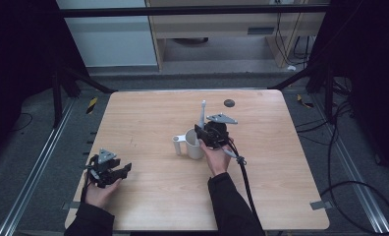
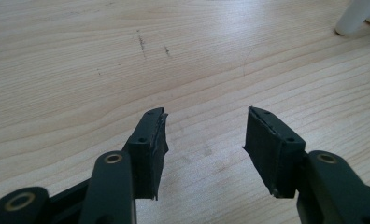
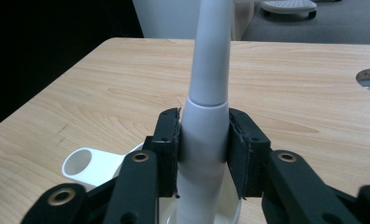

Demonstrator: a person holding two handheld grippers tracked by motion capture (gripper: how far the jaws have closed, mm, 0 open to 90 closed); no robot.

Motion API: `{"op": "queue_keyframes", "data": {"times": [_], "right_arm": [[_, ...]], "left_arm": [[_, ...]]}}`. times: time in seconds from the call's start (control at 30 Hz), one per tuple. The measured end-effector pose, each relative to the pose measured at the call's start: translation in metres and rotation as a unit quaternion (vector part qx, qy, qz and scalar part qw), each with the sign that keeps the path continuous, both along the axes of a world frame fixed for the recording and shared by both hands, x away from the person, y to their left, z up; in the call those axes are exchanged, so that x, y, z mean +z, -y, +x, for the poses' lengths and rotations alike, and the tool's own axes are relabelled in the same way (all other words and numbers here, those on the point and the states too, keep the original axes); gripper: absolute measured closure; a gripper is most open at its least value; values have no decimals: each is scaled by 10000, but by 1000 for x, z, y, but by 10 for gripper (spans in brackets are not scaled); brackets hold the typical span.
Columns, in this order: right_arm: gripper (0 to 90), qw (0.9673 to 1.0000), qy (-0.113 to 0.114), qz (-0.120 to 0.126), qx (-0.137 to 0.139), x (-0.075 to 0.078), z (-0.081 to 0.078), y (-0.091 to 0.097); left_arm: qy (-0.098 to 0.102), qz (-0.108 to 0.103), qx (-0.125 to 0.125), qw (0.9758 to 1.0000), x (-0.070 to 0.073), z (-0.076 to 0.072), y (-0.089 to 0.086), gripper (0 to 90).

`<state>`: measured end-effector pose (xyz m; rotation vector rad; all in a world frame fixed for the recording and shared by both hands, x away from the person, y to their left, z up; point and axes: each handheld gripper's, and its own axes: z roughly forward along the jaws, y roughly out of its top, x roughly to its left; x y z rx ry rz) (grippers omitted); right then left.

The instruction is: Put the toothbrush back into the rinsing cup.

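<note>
Pale wood table (image 1: 148, 196) seen from the high view carries a white cup (image 1: 194, 143) near its middle with a side ring holder, and a white toothbrush (image 1: 203, 114) stands upright in it, while the right gripper (image 1: 202, 135) sits level at the cup and the left gripper (image 1: 124, 170) rests low near the table's left edge. From the left gripper view, its jaws stand apart over bare wood with nothing between them. From the right gripper view, both pads press the toothbrush's (image 3: 206, 135) thick handle just above the cup (image 3: 96, 165).
</note>
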<state>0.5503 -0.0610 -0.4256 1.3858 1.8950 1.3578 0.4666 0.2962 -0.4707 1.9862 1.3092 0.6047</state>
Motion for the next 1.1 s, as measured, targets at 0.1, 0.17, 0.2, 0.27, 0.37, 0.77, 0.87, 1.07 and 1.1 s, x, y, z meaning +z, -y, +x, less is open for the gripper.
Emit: {"op": "queue_keyframes", "data": {"times": [0.1,0.17,0.2,0.27,0.37,0.77,0.87,1.07,1.1], "right_arm": [[635,9999,63,-114,-27,0,0,0],[631,9999,59,-135,-25,-1,0,1],[631,9999,59,-135,-25,-1,0,1],[630,9999,42,-117,-5,-1,0,1],[628,9999,78,-154,7,-1,-1,0],[399,9993,281,-158,171,13,-15,8],[345,9991,322,-207,202,17,-20,12],[257,9982,308,-362,372,22,-40,33],[248,9982,269,-367,399,22,-42,37]], "left_arm": [[-5,9,-11,10000,0,0,0,474],[-6,7,-13,10000,0,0,0,473],[-6,7,-13,10000,0,0,0,473],[-7,6,-12,10000,0,0,0,474],[0,0,-7,10000,0,0,0,474],[2,-13,0,10000,0,0,0,472],[0,-21,-3,10000,0,0,0,468],[-4,-27,-2,10000,0,0,0,460],[-6,-28,-3,10000,0,0,0,460]]}}
